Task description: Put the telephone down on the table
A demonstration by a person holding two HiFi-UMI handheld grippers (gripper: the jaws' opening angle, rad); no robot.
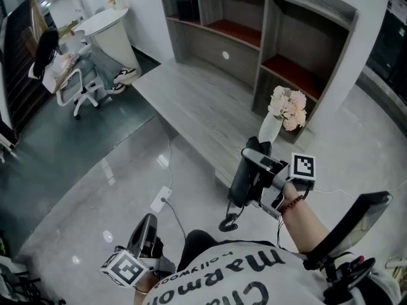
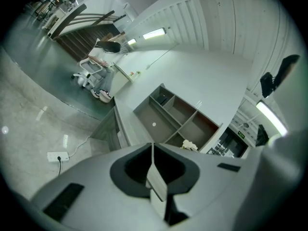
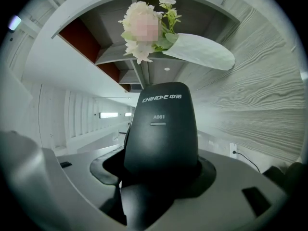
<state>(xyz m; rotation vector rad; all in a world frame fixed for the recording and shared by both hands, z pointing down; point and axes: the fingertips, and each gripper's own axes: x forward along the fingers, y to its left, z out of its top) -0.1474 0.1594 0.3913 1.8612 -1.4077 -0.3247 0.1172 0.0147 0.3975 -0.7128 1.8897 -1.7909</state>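
Observation:
My right gripper (image 1: 254, 178) is shut on a black telephone (image 1: 244, 178), holding it in the air just off the near edge of the grey wooden table (image 1: 191, 100). The phone's cord (image 1: 229, 222) dangles below it. In the right gripper view the telephone (image 3: 162, 129) fills the space between the jaws, its printed face towards the camera, with the table top (image 3: 269, 95) beyond it. My left gripper (image 1: 145, 232) hangs low at the left, over the floor. Its jaws are pressed together with nothing between them, as the left gripper (image 2: 153, 150) shows in its own view.
A white vase of pale flowers (image 1: 285, 110) stands on the table close to the phone, in front of a grey shelf unit (image 1: 254, 30). A white power strip (image 1: 160, 199) lies on the floor. A person sits on a white chair (image 1: 70, 84) far left.

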